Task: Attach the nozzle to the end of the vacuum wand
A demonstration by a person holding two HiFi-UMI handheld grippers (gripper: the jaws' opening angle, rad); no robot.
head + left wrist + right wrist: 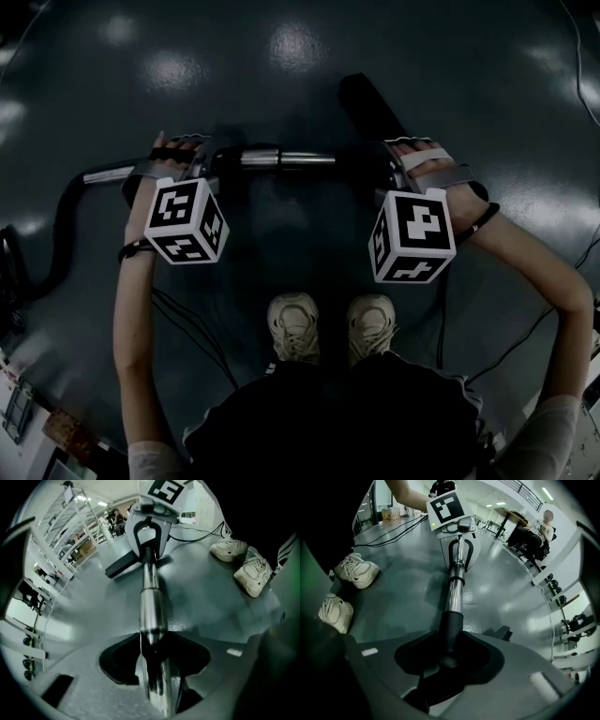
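The chrome vacuum wand lies level across the head view, between my two grippers and above the floor. My left gripper is shut on its left part, where the black hose leads off. In the left gripper view the wand runs from my jaws to the right gripper. My right gripper is shut on the black nozzle neck, which sleeves the wand's end. The nozzle's black head sticks out beyond it.
The person's two pale shoes stand on the dark glossy floor just below the wand. Thin cables trail over the floor on both sides. Shelving and a seated person are far off.
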